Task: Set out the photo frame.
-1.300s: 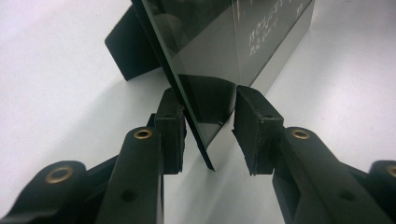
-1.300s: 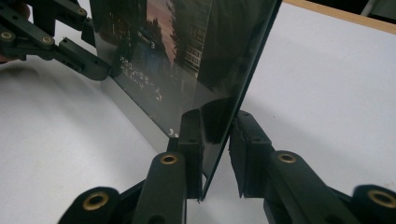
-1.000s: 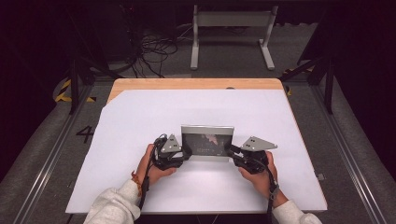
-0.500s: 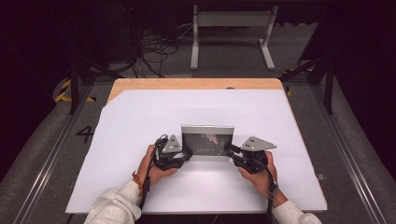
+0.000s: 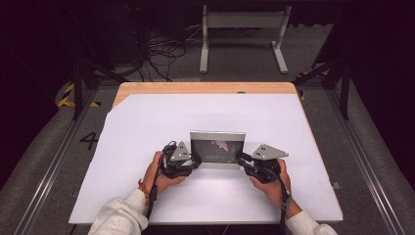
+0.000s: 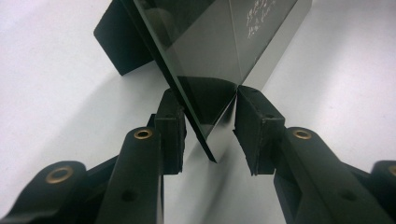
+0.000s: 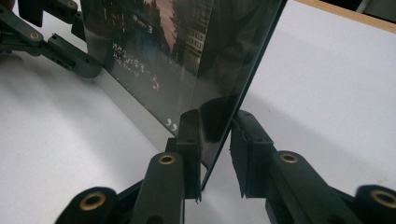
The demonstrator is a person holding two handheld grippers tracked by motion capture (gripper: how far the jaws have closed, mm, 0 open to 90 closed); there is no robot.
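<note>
Fingers of the left gripper (image 6: pixel 208 135) stand slightly parted astride the near left corner of the picture frame (image 5: pixel 217 148): the inner pad presses the glossy front, while the other finger (image 6: pixel 170 126) sits just beside the thin edge, contact there being uncertain. Fingers of the right gripper (image 7: pixel 215 149) straddle the near right corner in the same way; one pad lies against the dark glass, and the other pad (image 7: pixel 245 151) shows a narrow gap. Each pair is thus nearly closed on a lower corner, but a firm clamp cannot be confirmed for either.

The person's left hand (image 5: pixel 161 171) and right hand (image 5: pixel 271 178) hold the tools at the near edge of the white table cover (image 5: pixel 147 122). Between them the frame stands upright, leaning back, at the table's near centre.

The step appears to be a two-sided grasp. It is best done by closing both pairs evenly and keeping them level, so the glass neither twists nor tips backward.

Farther off, a wooden table edge (image 5: pixel 205 88) shows beyond the cover, then a white stand (image 5: pixel 243 34) and cables (image 5: pixel 161 49) on the floor.
</note>
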